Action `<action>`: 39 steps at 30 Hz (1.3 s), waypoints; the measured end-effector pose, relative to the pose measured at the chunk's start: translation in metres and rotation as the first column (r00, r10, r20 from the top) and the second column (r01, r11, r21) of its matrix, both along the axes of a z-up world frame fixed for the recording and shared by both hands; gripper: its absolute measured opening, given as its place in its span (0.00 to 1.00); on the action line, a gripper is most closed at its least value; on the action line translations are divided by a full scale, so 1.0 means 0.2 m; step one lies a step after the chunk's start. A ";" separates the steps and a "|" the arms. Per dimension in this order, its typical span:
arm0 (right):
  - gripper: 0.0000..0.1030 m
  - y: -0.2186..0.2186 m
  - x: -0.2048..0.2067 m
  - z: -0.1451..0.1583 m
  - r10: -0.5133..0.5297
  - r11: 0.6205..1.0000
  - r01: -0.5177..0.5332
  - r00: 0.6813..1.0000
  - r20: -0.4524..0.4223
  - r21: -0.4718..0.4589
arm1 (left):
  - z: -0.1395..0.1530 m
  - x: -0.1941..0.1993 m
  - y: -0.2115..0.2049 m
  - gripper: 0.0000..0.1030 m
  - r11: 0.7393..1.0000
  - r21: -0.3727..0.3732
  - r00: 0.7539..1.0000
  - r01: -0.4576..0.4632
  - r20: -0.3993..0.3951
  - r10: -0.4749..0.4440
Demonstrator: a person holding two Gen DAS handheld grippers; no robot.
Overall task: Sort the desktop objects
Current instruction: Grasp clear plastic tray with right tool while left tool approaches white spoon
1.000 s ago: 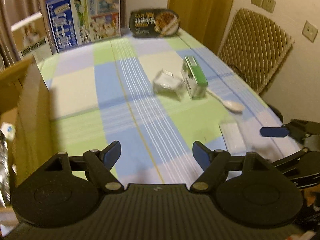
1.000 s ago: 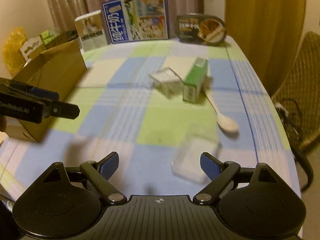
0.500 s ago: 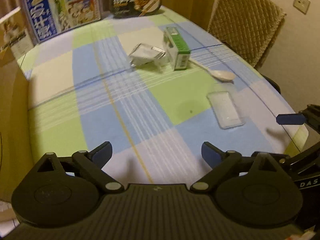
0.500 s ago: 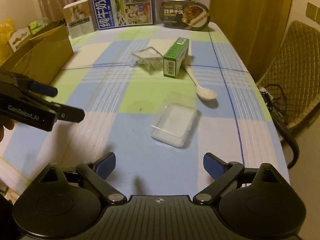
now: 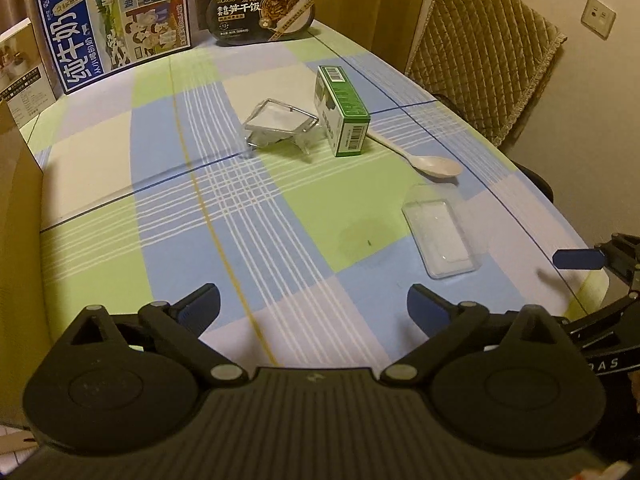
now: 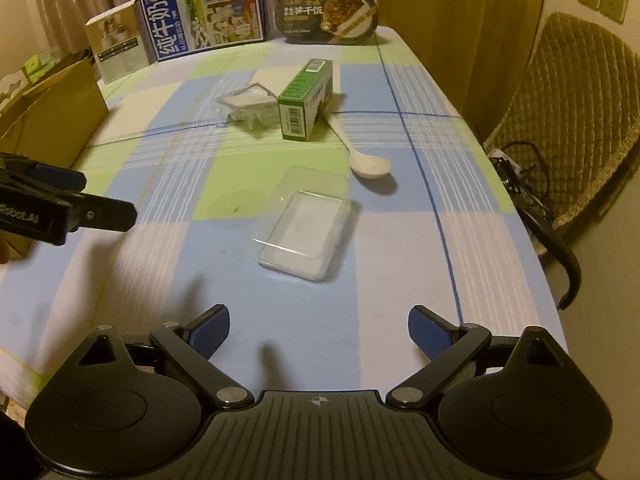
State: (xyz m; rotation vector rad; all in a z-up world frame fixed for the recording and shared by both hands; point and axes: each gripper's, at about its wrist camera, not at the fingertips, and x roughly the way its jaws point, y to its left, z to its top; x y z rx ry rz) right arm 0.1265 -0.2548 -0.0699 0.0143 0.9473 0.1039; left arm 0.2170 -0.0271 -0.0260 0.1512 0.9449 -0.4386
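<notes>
On the checked tablecloth lie a clear flat plastic box [image 5: 440, 232] [image 6: 304, 228], a white spoon [image 5: 424, 160] [image 6: 360, 152], a green carton [image 5: 342, 110] [image 6: 306, 100] on its side, and a clear square dish [image 5: 280, 122] [image 6: 250, 102] beside the carton. My left gripper [image 5: 314, 308] is open and empty, held above the table's near edge. My right gripper [image 6: 318, 326] is open and empty, short of the plastic box. Each gripper shows at the edge of the other's view: the right one [image 5: 580, 260], the left one [image 6: 72, 204].
A cardboard box [image 6: 48, 120] stands at the table's left edge. A blue milk carton box [image 5: 116, 24] [image 6: 204, 12], a beige box [image 6: 118, 46] and a black ready-meal tray [image 5: 264, 12] [image 6: 326, 14] stand at the far end. A quilted chair [image 5: 484, 56] [image 6: 560, 120] is at the right.
Both grippers pulled back and rose from the table, so the objects look farther off. Nothing on the table moved. Both stayed open.
</notes>
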 end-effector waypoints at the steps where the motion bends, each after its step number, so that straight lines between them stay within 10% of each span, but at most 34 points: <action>1: 0.91 0.01 0.01 0.00 0.006 1.000 -0.006 1.000 0.001 0.000 | 0.00 0.01 0.00 0.95 1.000 0.005 1.000 -0.002 0.002 0.002; 16: 0.91 -0.05 0.24 -0.04 -0.102 0.992 0.099 0.994 0.028 0.082 | -0.03 0.18 -0.02 0.95 0.993 0.121 0.990 0.001 0.141 -0.019; 29: 0.91 0.05 0.36 -0.13 -0.066 0.998 0.065 0.997 0.038 0.022 | -0.10 0.27 -0.04 0.95 0.993 0.114 0.998 -0.033 0.056 0.027; 35: 0.53 0.03 0.35 -0.16 -0.055 0.998 0.055 0.998 0.025 0.001 | -0.10 0.28 -0.05 0.95 0.995 0.093 0.999 -0.042 0.030 0.040; 39: 0.52 0.00 0.33 -0.16 -0.056 0.998 0.056 0.998 0.028 -0.010 | -0.12 0.27 -0.08 0.95 0.995 0.099 1.000 -0.021 0.017 0.019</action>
